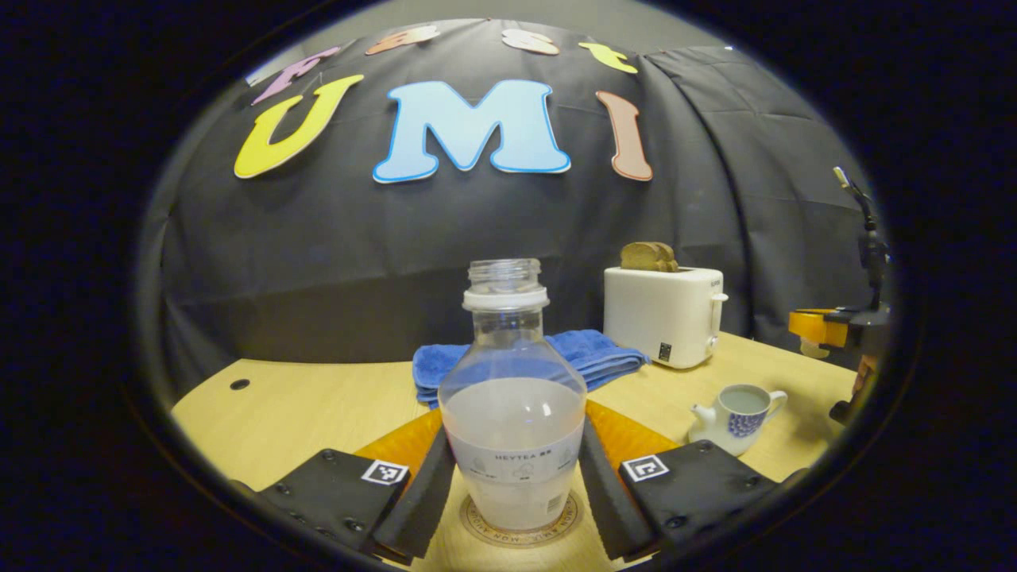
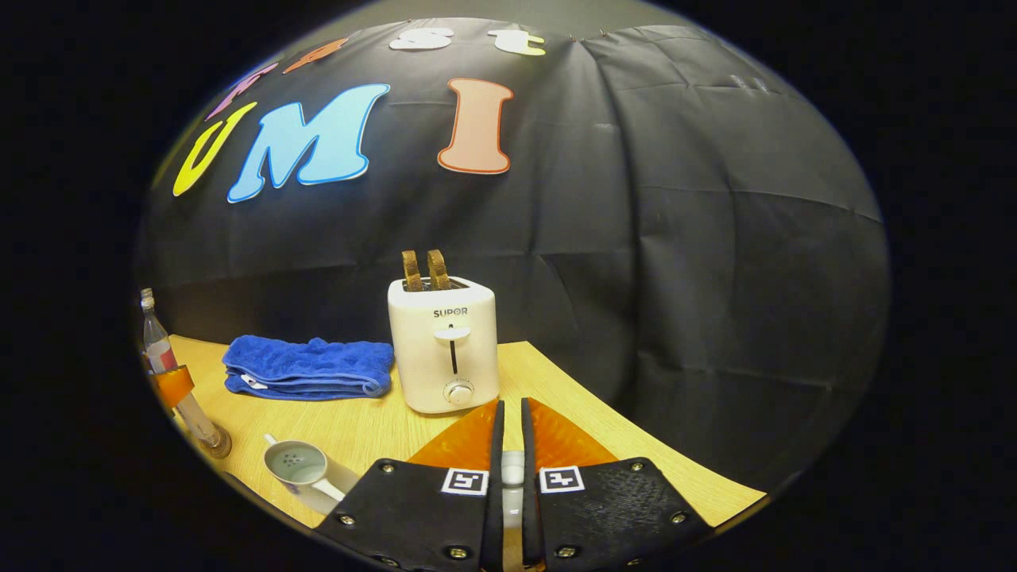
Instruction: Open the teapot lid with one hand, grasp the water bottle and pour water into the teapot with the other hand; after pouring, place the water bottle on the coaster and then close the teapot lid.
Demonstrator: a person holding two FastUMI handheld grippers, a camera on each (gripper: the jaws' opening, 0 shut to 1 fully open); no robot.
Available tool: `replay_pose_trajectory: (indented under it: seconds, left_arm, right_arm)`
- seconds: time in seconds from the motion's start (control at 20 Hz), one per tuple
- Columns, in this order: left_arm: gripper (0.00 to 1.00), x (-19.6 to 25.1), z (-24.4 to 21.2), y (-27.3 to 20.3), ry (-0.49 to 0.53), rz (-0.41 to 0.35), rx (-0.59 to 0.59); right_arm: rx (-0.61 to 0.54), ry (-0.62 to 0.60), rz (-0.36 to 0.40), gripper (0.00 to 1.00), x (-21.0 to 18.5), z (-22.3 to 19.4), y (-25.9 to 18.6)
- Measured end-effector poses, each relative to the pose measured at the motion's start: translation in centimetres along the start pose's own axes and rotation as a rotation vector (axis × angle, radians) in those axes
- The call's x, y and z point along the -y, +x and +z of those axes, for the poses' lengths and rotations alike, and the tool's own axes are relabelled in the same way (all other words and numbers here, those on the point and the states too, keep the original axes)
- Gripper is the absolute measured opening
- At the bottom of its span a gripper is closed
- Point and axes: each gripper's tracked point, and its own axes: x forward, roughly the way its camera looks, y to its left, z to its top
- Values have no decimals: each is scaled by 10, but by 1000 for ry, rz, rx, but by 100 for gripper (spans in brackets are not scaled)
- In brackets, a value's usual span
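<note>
Centrally in the left gripper view, an uncapped water bottle (image 1: 512, 397), partly full, is seen standing upright on a round coaster (image 1: 485, 528), as the task wants. It is flanked by the fingers of the left gripper (image 1: 514, 429), set bottle-width apart; whether both press on it cannot be told.

At lower right of that view the teapot (image 1: 727, 421) is shown open, with pale liquid inside. In the right gripper view, the right gripper (image 2: 510, 407) is closed to a thin slit at lower centre. A small pale piece is pinched in it, judged to be the teapot lid (image 2: 512, 469).

Risks are judged as follows. The tall, open bottle could be tipped and water spilled if the fingers were drawn away crookedly or dragged against its sides. The lid, held only by a small part, could slip or be set down askew on the teapot's rim.

Behind on the wooden table (image 1: 318, 397) a folded blue towel (image 2: 310, 367) and a white toaster (image 2: 443, 345) holding bread slices (image 2: 423, 270) are placed. Both stand well apart from the teapot, and nothing is seen blocking it.
</note>
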Motion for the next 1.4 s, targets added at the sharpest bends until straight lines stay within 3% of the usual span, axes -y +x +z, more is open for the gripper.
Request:
replay_pose_trajectory:
  seconds: [0.15,0.35,0.6,0.75,1.0,1.4]
  left_arm:
    - [89,3,-1,0,4,-5,-7]
    - [98,2,3,-4,-8,2,6]
    - [100,2,10,-28,13,9,47]
    - [100,3,8,-45,-25,12,58]
    - [100,-3,16,-75,-68,27,119]
    - [100,1,23,-89,-134,-2,164]
  right_arm:
    - [3,2,9,10,-2,1,0]
    - [4,28,42,9,-10,3,-1]
    - [51,91,165,9,-43,18,-11]
    - [75,137,271,10,-72,26,-18]
    - [91,102,349,9,-111,23,-24]
    - [89,78,389,9,-157,7,-14]
